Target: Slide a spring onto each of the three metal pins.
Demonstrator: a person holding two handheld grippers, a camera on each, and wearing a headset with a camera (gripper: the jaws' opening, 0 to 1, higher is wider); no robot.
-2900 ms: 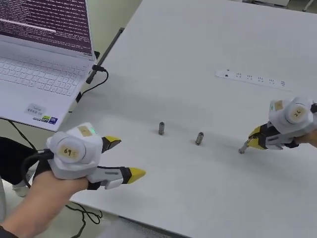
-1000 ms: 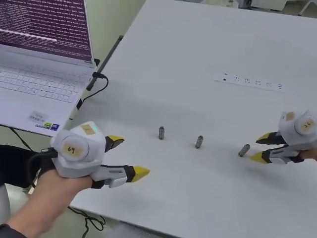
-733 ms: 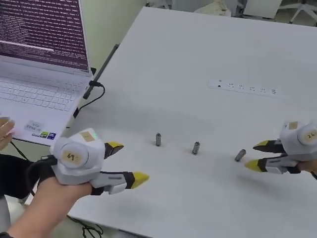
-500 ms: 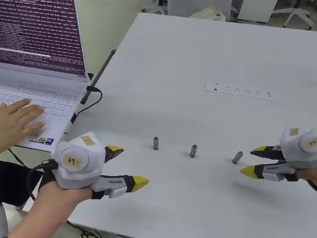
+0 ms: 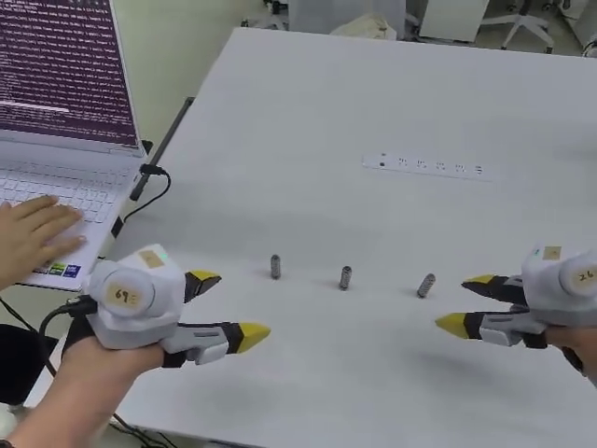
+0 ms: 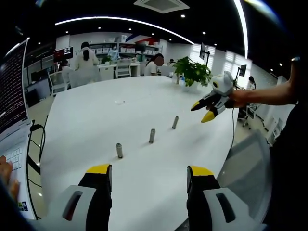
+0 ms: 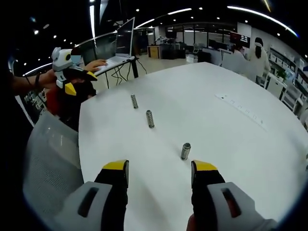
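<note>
Yellow-tipped left gripper (image 5: 231, 304) and right gripper (image 5: 462, 301) hover with jaws spread wide, holding nothing. The three small grey metal pins (image 5: 345, 277) each seem to carry a coiled spring (image 7: 150, 119), so the person does best to back off without nudging them.

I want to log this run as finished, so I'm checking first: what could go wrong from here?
1. The right pin looks tilted in the head view and stands nearest the open right tongs; a stray sweep could topple it.
2. The left pin and middle pin stand free on the table, so a careless move of the open left tongs might knock them over.
</note>
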